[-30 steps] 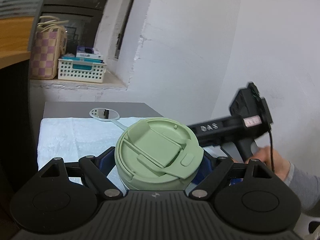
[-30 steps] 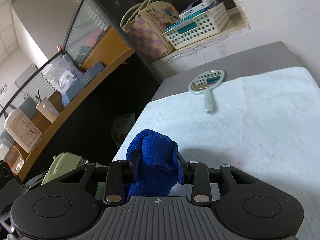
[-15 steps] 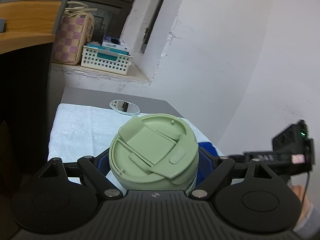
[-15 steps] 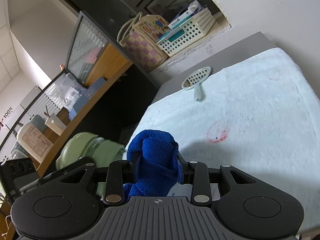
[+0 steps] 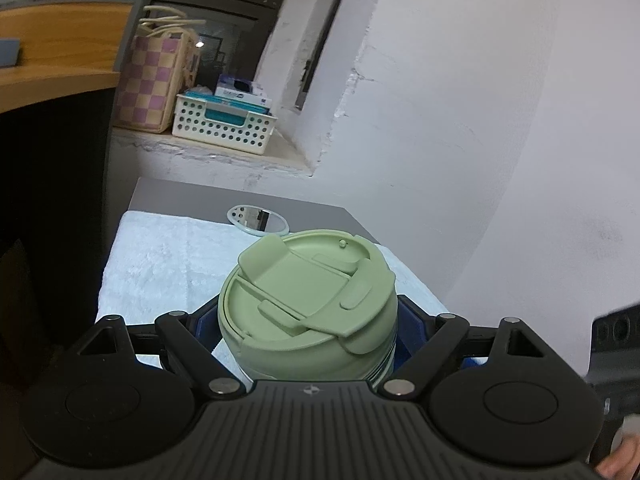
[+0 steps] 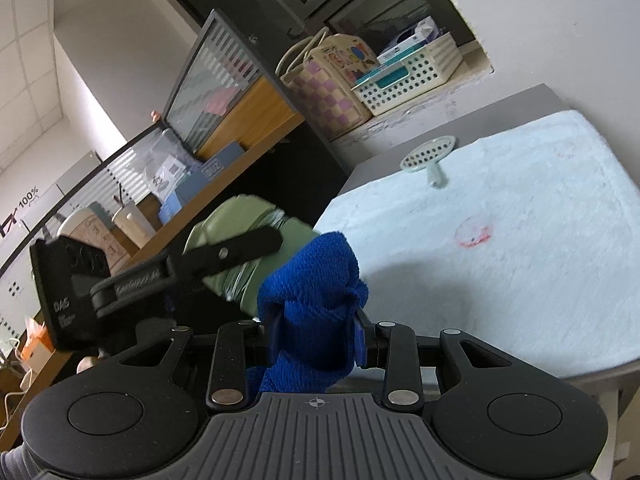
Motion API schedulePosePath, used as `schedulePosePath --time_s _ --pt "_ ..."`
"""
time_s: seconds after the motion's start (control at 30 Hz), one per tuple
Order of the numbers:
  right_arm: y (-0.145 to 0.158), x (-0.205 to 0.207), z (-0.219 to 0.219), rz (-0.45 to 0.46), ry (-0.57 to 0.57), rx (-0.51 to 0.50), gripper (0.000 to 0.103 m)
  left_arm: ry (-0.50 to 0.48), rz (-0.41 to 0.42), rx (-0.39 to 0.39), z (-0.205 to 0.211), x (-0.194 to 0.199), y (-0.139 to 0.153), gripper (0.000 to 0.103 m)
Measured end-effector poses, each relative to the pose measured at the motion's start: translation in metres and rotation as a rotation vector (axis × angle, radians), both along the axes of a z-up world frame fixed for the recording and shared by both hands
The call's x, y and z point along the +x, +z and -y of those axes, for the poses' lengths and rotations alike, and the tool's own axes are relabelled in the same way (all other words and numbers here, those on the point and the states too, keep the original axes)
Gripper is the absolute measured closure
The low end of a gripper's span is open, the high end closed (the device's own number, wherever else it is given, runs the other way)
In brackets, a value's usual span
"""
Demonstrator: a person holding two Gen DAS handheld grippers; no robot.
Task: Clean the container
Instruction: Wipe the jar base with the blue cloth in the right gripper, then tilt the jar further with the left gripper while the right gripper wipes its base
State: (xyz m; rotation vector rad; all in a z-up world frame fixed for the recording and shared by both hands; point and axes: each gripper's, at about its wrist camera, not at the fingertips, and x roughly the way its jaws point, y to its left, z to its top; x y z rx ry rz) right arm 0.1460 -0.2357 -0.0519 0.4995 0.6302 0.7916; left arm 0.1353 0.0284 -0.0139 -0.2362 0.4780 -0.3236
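Swinging my right tongs (image 6: 316,340), clamping the blue cloth (image 6: 316,300), toward the green cup (image 5: 308,312) my left tongs (image 5: 308,328) are gripping after easing wider; wiping its side comes next, I judge.

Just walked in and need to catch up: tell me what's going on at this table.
A person is cleaning a green lidded container with two handheld grippers. The left gripper holds the container between its blue pads, lid closed, lifted over the pale towel on the table. The right gripper is shut on a bunched blue cloth, right beside the container's side in the right wrist view; contact can't be confirmed. A small hand mirror lies at the towel's far edge, and a reddish ring stain marks the towel.
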Motion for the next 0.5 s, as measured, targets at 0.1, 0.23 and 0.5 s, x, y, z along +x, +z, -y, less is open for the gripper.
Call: schedulePosePath --time_s 0.1,0.23,0.5 --pt "-0.003 -0.002 -0.002 -0.006 0.016 0.002 0.067 0.012 -0.008 -0.011 0.0 0.001 -0.001 0.014" --pt "-0.004 -0.004 0.004 -0.005 -0.004 0.009 0.067 0.027 0.0 -0.015 0.004 0.003 -0.001 0.015" --pt "-0.007 -0.003 0.024 -0.011 -0.077 0.004 0.068 0.011 0.017 -0.04 0.01 0.008 0.021 0.016"
